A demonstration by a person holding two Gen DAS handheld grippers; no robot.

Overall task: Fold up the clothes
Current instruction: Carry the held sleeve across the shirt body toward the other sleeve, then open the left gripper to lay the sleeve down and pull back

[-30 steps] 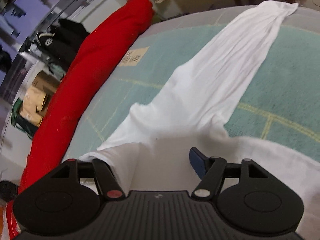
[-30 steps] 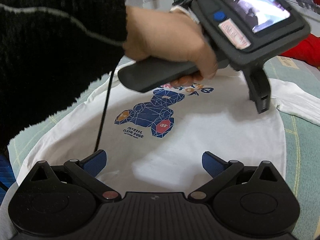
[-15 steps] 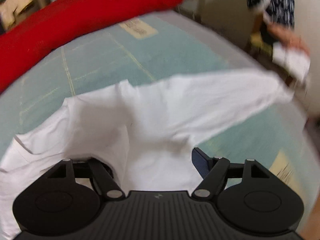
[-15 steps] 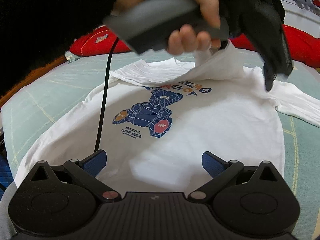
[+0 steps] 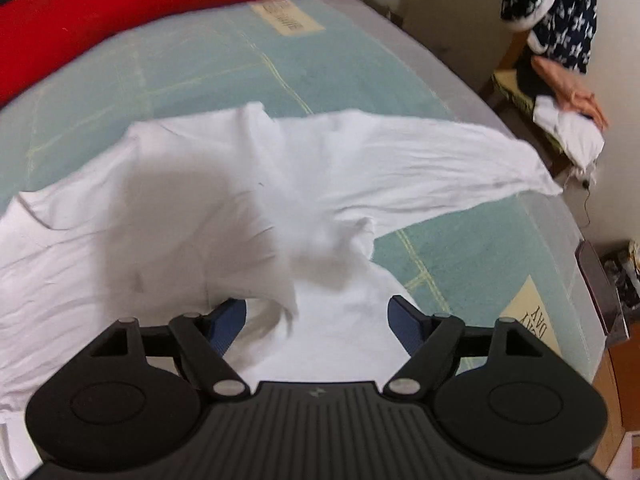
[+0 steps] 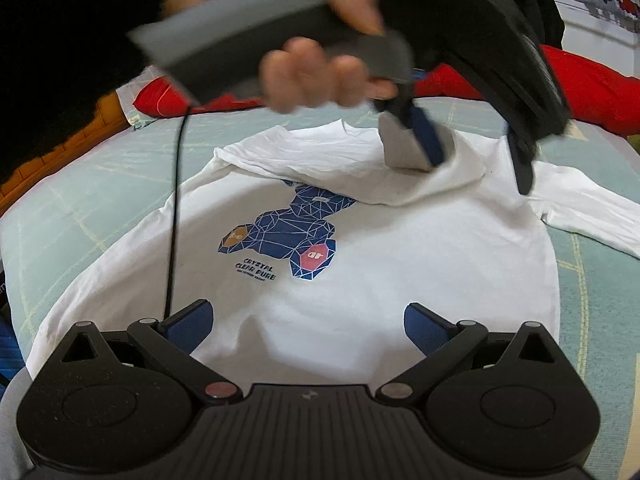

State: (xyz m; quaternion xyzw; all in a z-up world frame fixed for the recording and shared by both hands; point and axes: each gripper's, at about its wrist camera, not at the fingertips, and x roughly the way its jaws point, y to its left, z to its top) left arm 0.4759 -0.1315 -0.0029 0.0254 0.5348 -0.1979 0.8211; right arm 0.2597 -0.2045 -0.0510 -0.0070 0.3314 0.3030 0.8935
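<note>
We take the white long-sleeved T-shirt as our landmark; it lies spread on the pale green mattress, its blue geometric bear print facing up.

At the shirt's left edge, in the right wrist view, a black cable hangs down across the fabric from the handle above, and beyond that edge we see an orange strip past the mattress. Over the shirt's collar end a hand in a black sleeve holds the left gripper. Its jaws have just been opening and stand apart. A folded flap of the shirt lies under and against the nearer blue finger, while the far finger hangs clear, so the cloth is not clamped.

In the left wrist view we see that flap draped loosely between the spread blue pads, and the shirt's sleeve stretching right toward the mattress edge.

Below the print, the right gripper hovers over the shirt's lower part with its jaws wide and nothing between them.

Behind the shirt runs a long red bolster. To the shirt's far right, beyond the sleeve tip, other clothes sit piled on a chair.
</note>
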